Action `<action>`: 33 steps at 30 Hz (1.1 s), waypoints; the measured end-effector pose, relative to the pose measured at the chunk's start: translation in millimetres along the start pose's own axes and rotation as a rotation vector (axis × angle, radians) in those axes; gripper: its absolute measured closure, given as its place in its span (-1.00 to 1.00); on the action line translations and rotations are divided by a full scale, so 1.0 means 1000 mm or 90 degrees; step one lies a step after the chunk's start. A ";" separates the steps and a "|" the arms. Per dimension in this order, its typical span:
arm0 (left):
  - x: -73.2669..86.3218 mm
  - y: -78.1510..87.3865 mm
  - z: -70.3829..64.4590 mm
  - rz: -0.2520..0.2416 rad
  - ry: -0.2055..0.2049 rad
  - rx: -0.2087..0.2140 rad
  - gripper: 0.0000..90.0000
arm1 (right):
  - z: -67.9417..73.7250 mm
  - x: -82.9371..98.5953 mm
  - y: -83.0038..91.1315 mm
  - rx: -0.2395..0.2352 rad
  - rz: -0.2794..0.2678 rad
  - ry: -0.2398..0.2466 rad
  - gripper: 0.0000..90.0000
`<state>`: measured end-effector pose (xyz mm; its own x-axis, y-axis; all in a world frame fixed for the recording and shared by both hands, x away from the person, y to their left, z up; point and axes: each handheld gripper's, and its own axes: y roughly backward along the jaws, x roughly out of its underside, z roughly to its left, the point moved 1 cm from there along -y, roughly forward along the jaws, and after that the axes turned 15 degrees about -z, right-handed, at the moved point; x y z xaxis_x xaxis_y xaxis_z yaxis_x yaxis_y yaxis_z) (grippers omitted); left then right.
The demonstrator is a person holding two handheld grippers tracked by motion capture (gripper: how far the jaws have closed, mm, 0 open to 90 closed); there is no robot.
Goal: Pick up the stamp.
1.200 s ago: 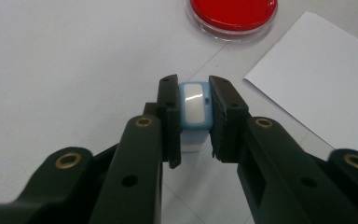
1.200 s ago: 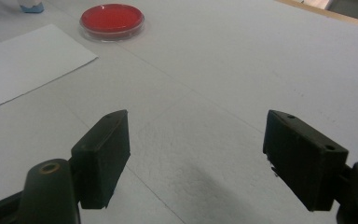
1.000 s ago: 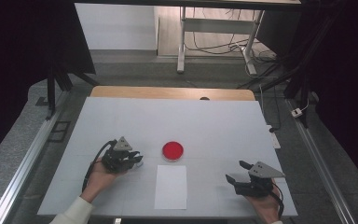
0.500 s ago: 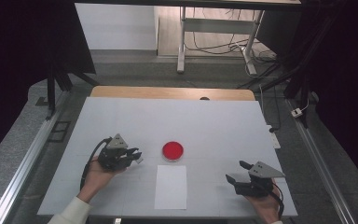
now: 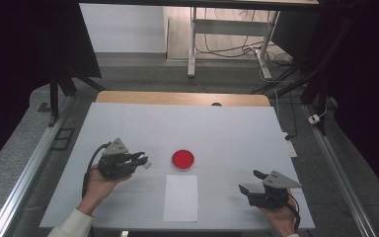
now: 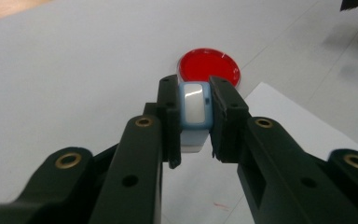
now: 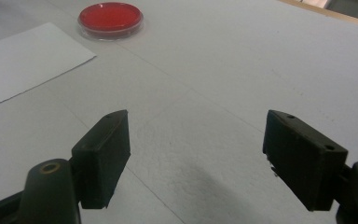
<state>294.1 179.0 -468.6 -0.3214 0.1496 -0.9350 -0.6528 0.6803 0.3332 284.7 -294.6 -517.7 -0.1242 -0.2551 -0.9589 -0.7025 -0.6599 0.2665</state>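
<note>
Left hand-held gripper clamped tight on a small white and pale-blue object, possibly a stamp, carried just above the worktop and aimed at the red dish, near but not yet reached. Right hand-held gripper spread wide, holding nothing, low over the worktop right of the white paper sheet. Likely risks: object twisting or slipping from so narrow a pinch; nudging the light, shallow dish sideways on contact; red transferring onto the jaws if pressed too deep; the loose sheet shifting when touched, with nothing pinning it. No brand, label or legible writing anywhere.
</note>
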 end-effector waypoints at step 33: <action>-0.025 0.007 -0.020 -0.089 0.039 0.069 0.67 | 0.001 0.000 -0.001 0.000 0.001 0.002 -0.49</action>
<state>284.0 165.1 -440.4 -0.2763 0.0071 -0.9611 -0.6174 0.7650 0.1832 284.7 -292.9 -518.3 -0.1232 -0.2583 -0.9582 -0.7024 -0.6594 0.2681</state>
